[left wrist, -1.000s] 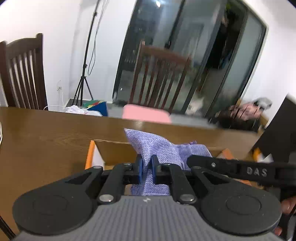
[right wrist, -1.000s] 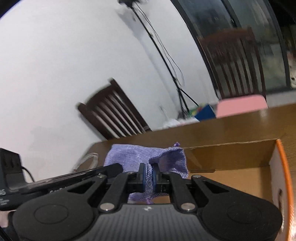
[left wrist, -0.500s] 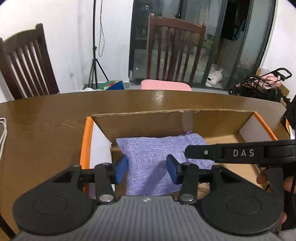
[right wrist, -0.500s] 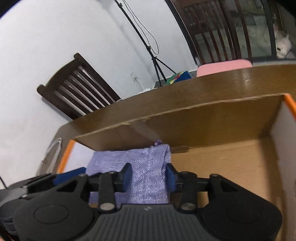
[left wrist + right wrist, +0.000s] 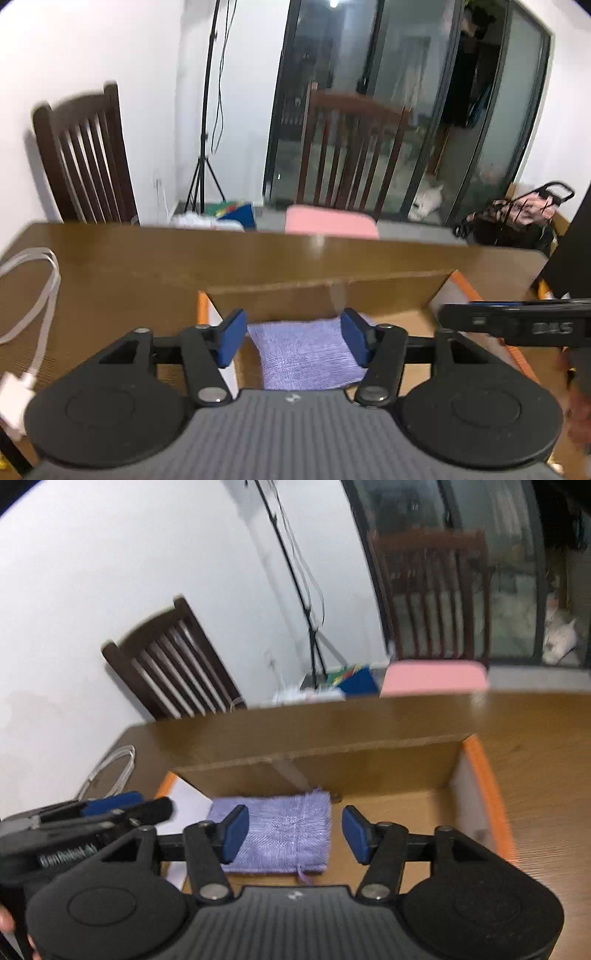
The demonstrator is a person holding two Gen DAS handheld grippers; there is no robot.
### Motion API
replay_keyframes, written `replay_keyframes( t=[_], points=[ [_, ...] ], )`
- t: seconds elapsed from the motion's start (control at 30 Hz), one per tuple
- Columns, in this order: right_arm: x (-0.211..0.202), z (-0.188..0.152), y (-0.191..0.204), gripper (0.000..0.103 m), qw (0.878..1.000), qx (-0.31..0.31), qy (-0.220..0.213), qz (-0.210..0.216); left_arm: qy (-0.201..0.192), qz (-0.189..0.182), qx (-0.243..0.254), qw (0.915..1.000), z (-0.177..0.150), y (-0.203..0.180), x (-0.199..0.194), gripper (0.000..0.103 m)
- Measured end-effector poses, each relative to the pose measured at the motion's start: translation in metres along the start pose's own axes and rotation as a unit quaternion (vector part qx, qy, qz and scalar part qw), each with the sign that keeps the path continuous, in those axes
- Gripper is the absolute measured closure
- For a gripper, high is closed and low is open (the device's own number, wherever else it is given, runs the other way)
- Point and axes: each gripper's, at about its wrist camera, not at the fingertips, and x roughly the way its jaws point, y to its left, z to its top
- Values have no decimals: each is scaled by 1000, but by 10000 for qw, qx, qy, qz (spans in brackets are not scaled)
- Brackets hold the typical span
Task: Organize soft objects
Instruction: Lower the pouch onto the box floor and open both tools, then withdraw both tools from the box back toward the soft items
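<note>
Both claws, clamped on the purple pouch (image 5: 275, 834) a second ago, have let go and lifted, left claw (image 5: 293, 341) and right claw (image 5: 293, 834) now wide, pouch flat inside the cardboard box (image 5: 406, 764); withdraw straight up, I'd say, to avoid snagging it.

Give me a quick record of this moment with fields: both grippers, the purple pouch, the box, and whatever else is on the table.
left gripper: jaws open, holding nothing
right gripper: jaws open, holding nothing
purple pouch: lying flat on the box floor, toward its left side
cardboard box: open-topped, orange-edged, on the wooden table
white cable: on the table, left of the box
</note>
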Motion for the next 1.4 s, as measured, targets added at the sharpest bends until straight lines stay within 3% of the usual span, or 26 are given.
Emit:
replay_keyframes(
  t=[0.1, 0.17, 0.33, 0.47, 0.63, 0.87, 1.03, 1.2, 1.4],
  points=[
    [-62, 4, 4, 36, 9993, -140, -287, -181, -290, 10, 82, 9995, 1, -3, -51, 34],
    [-102, 1, 5, 29, 9980, -229, -509, -282, -512, -17, 188, 9985, -6, -6, -88, 23],
    [-191, -30, 5, 21, 9924, -423, -1057, -473, -912, 13, 505, 9946, -41, -19, -163, 10],
    [-234, -72, 10, 17, 9864, -549, -1467, -507, -1432, -40, 643, 9876, -91, -27, -219, 2],
    [-268, -152, 21, 12, 9797, -646, -1858, -400, -1872, -125, 585, 9805, -165, -36, -269, 0],
    [-284, -288, 37, 6, 9727, -817, -2126, -443, -2117, -24, 425, 9764, -269, -45, -303, 0],
    [-301, -379, 38, 0, 9668, -625, -2295, -931, -1990, 87, 402, 9791, -333, -56, -309, 0],
    [-317, -422, 46, 0, 9710, -567, -2076, -1042, -1781, 71, 370, 9833, -362, -58, -312, 0],
    [-327, -442, 49, 0, 9728, -449, -2064, -952, -1780, 97, 291, 9835, -380, -56, -321, 0]
  ],
)
